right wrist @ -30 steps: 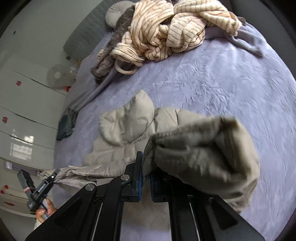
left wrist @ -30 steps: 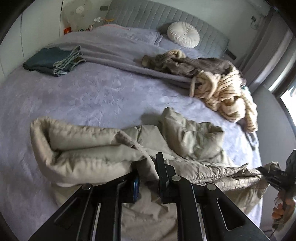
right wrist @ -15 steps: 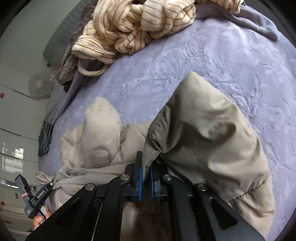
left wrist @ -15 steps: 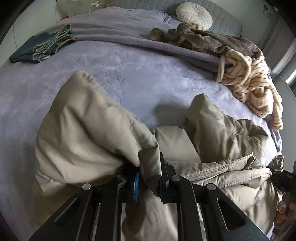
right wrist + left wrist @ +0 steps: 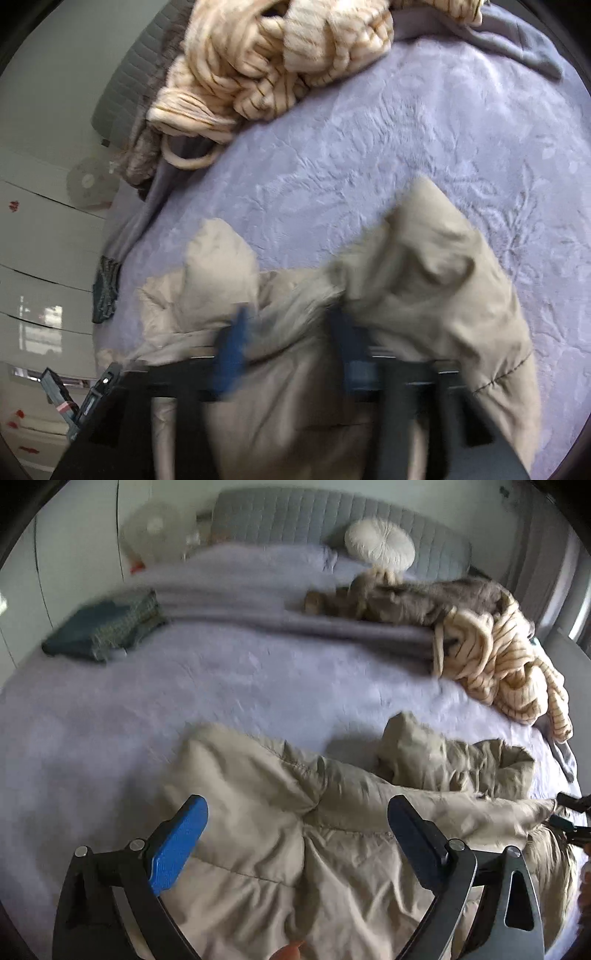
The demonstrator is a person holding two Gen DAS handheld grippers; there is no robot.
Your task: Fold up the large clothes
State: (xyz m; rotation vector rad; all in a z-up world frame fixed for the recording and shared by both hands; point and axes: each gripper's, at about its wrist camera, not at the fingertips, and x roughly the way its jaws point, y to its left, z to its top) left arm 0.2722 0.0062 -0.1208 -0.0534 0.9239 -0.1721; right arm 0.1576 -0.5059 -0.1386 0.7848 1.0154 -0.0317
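Left wrist view: the left gripper (image 5: 297, 814) has just been opening — jaws spread wide, released, above the beige puffer jacket (image 5: 295, 849) lying at the near edge of the lavender bed (image 5: 184, 686).

Right wrist view, blurred: the right gripper (image 5: 288, 321) has just been opening too — jacket fabric lies between its parted jaws, no longer pinched.

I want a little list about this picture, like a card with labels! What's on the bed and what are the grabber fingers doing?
bed cover: purple blanket
being folded: beige puffy jacket, lying on the bed
left gripper: fingers wide open above the jacket, just let go
right gripper: blurry, fingers just opened, jacket cloth between them
messy pile: striped cream garment and brown garment
already folded: dark blue clothes
pillow: round white cushion
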